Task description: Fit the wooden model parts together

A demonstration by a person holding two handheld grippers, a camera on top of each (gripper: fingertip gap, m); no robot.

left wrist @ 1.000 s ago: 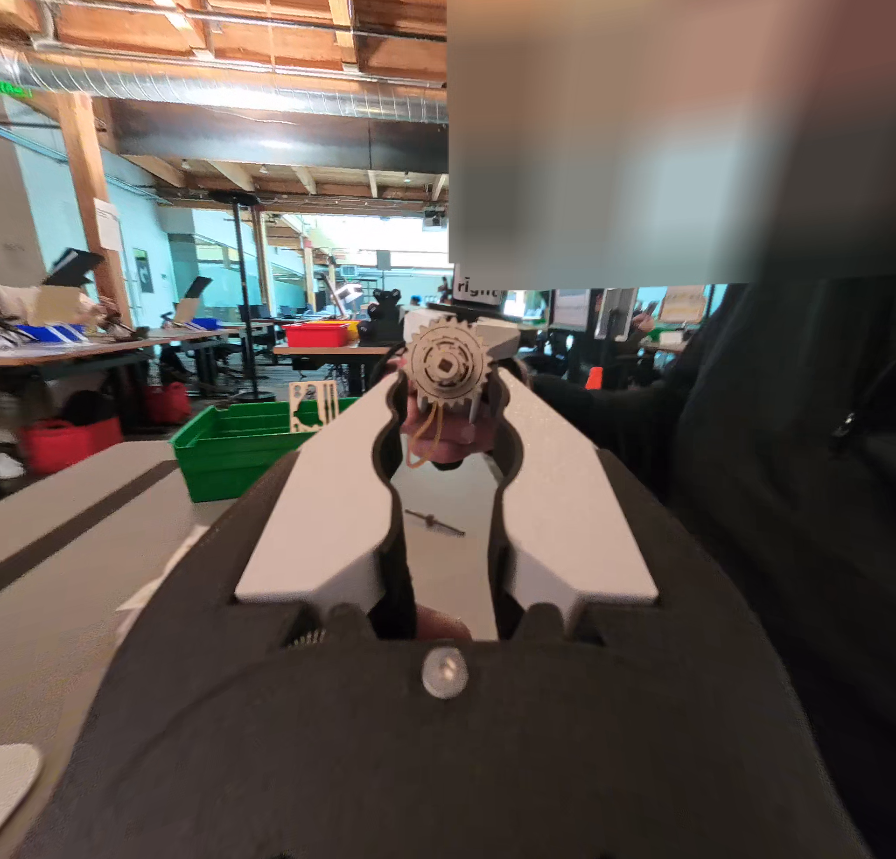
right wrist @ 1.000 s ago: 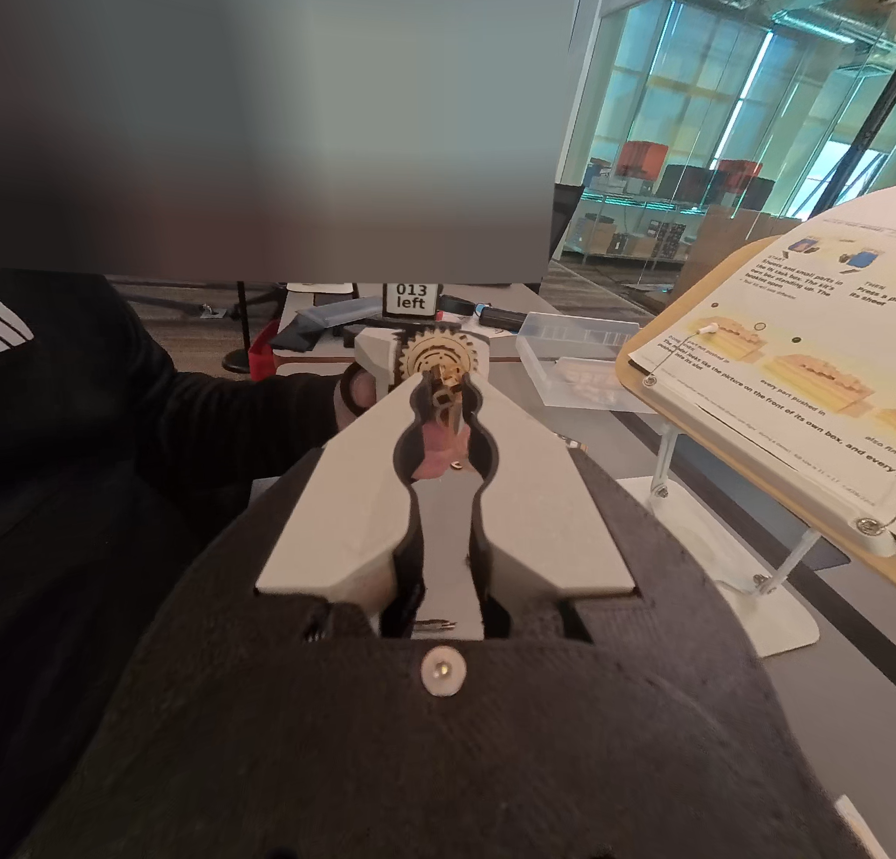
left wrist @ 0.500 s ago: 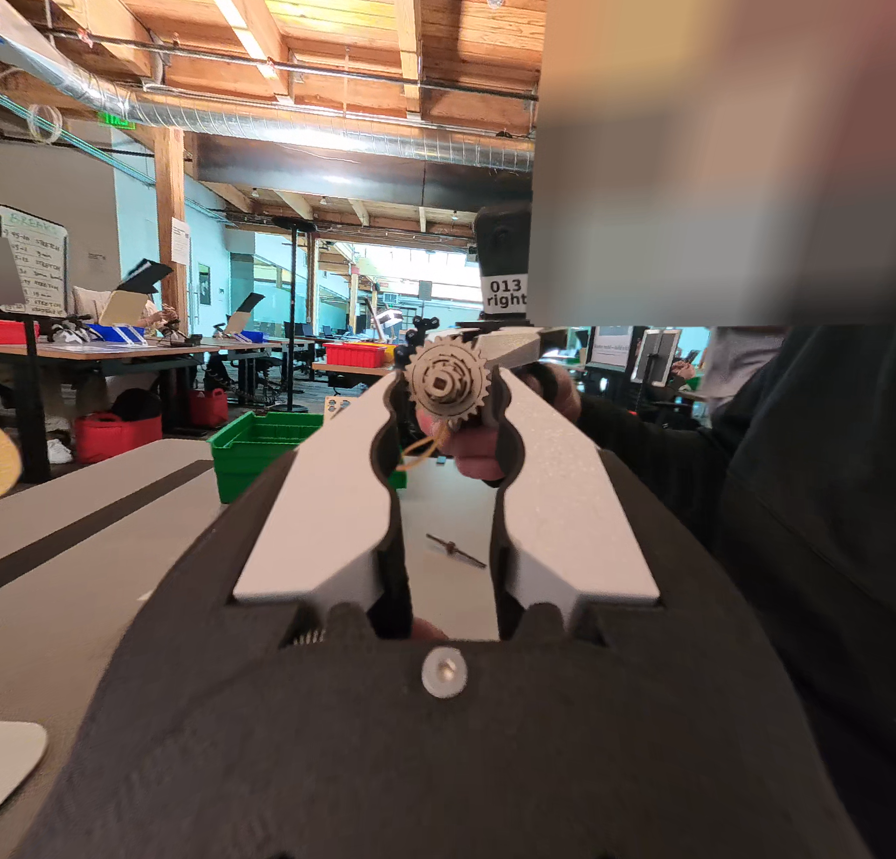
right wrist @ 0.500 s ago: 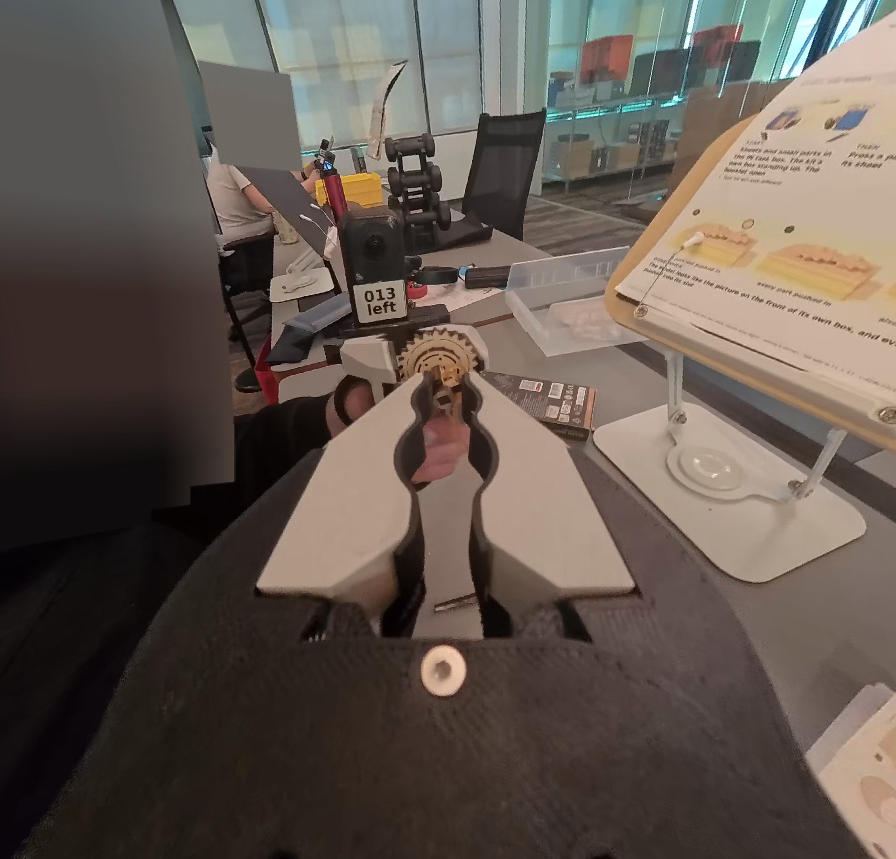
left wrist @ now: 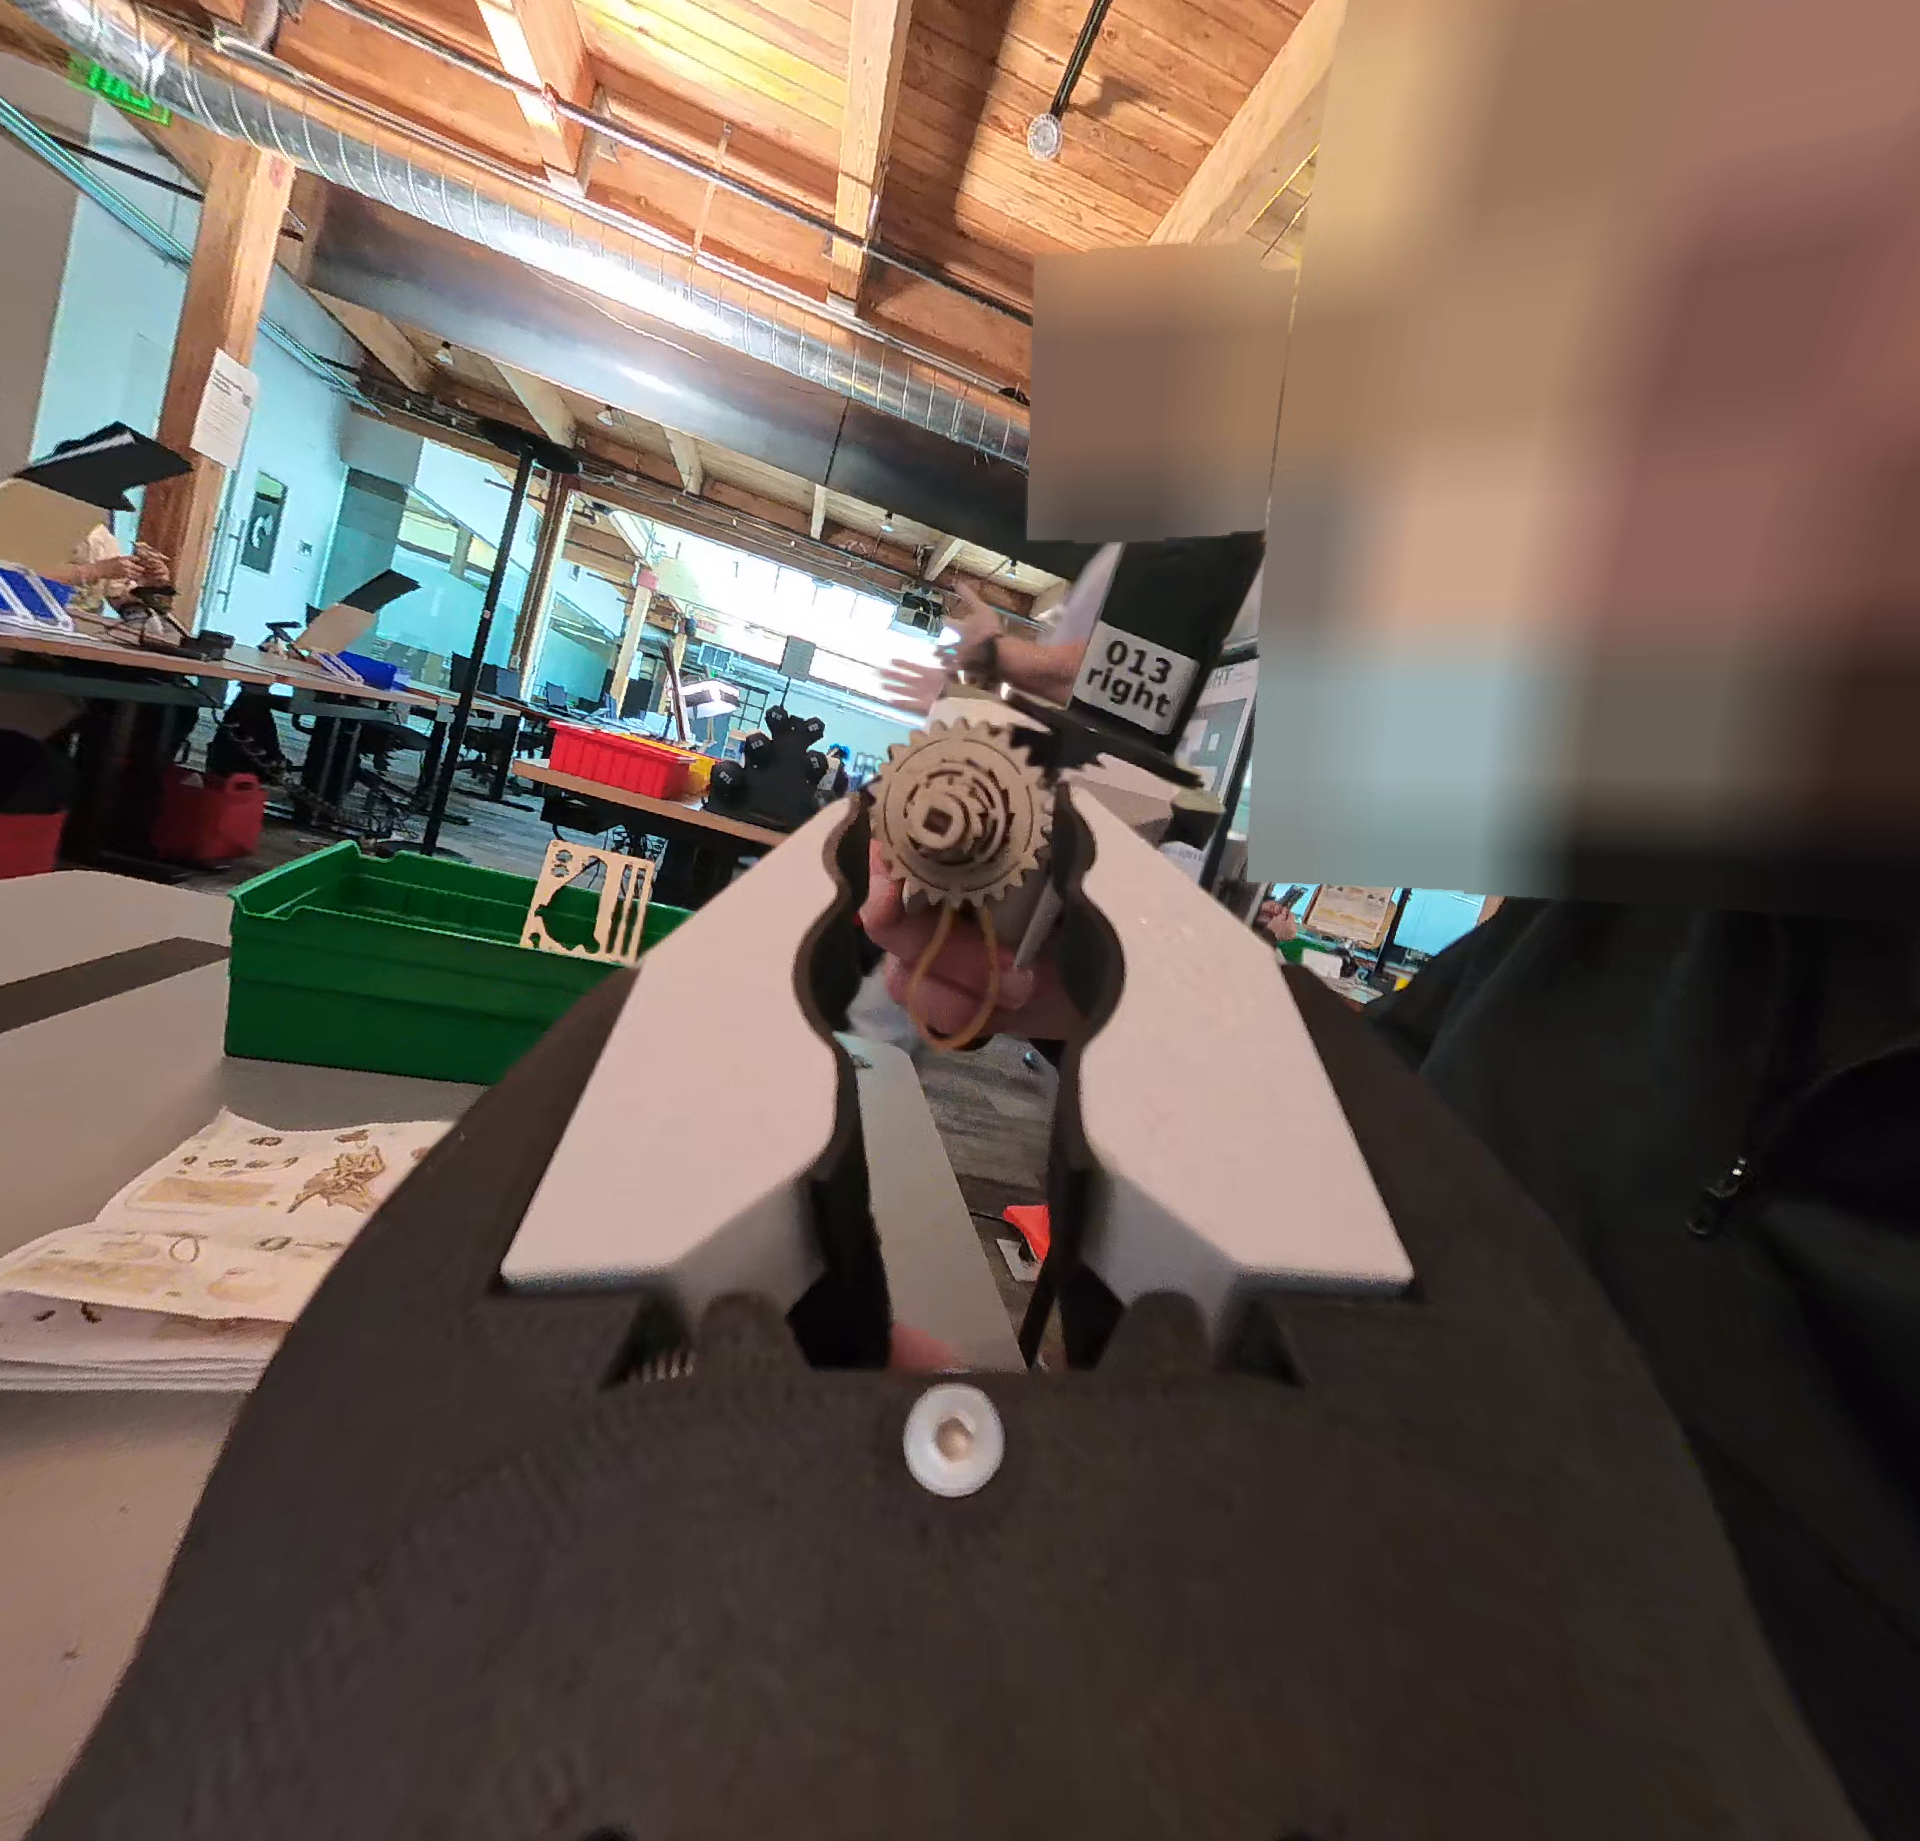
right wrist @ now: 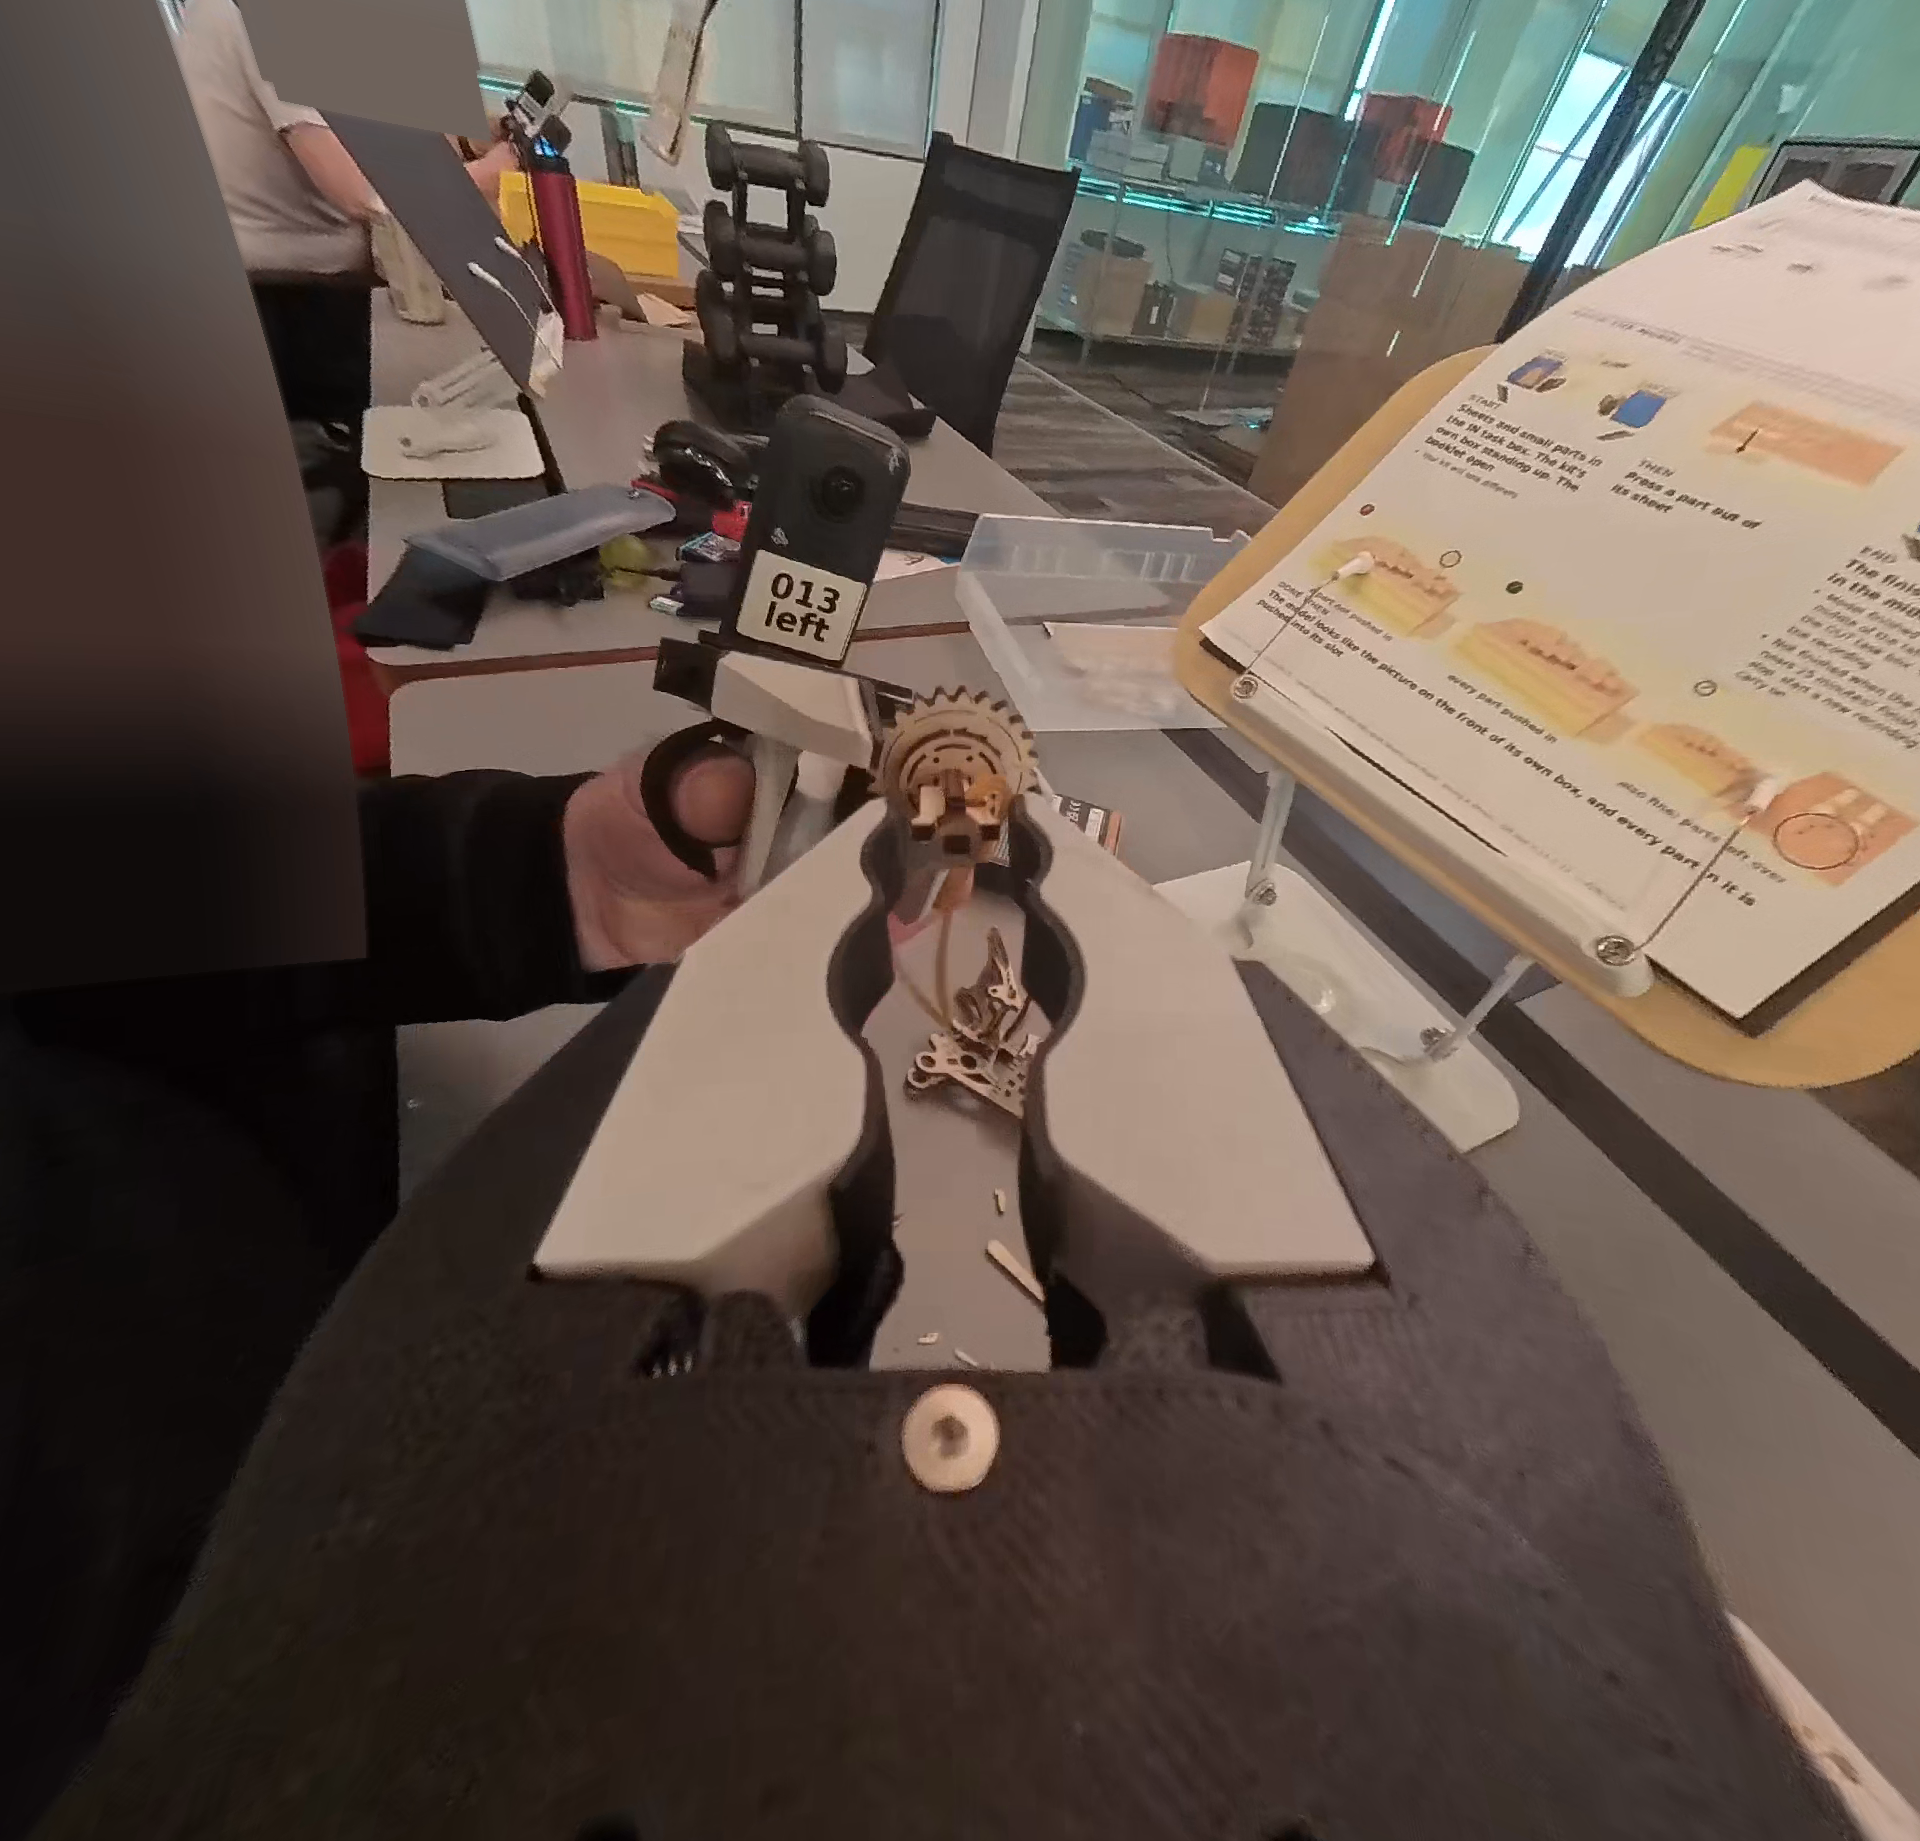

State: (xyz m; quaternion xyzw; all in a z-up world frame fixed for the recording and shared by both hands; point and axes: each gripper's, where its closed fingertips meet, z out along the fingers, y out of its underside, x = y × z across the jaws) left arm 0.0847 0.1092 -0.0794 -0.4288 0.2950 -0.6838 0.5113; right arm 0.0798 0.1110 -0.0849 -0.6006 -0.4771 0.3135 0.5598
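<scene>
Wooden gear assembly [left wrist: 961, 823], toothed wheel w/ square centre hole, sits up in the air at the tips of the left gripper [left wrist: 961, 835], face-on to the camera. Left wrist view: the fingers [left wrist: 748, 970] hold it at a medium spread, one pad on each side of the wheel's rim. A rubber band [left wrist: 961, 991] loops down from the gear's lower edge. Behind it the right gripper [left wrist: 1049, 752] comes in from the far right. On the table [left wrist: 104, 1053] at left: a green bin [left wrist: 395, 960] w/ a punched-out wooden sheet [left wrist: 590, 903] standing in it, and nearer, an open instruction booklet [left wrist: 197, 1230]. Far off, a red bin [left wrist: 623, 761] on another table.

Right wrist view: same gear [right wrist: 951, 765] from its other side, a small wooden hub part [right wrist: 948, 820] sticking out toward the camera. The right gripper's [right wrist: 951, 835] fingers [right wrist: 1122, 970] stand narrow around that hub; whether the pads actually press on it, can't tell. Left gripper [right wrist: 790, 700] enters from the left, a hand [right wrist: 644, 856] on its handle. Below on the table lies a wooden model piece [right wrist: 977, 1043] plus some small wooden scraps [right wrist: 1013, 1272]. At right, a tilted stand w/ an instruction sheet [right wrist: 1621, 648]; beyond, a clear plastic tray [right wrist: 1081, 596].
</scene>
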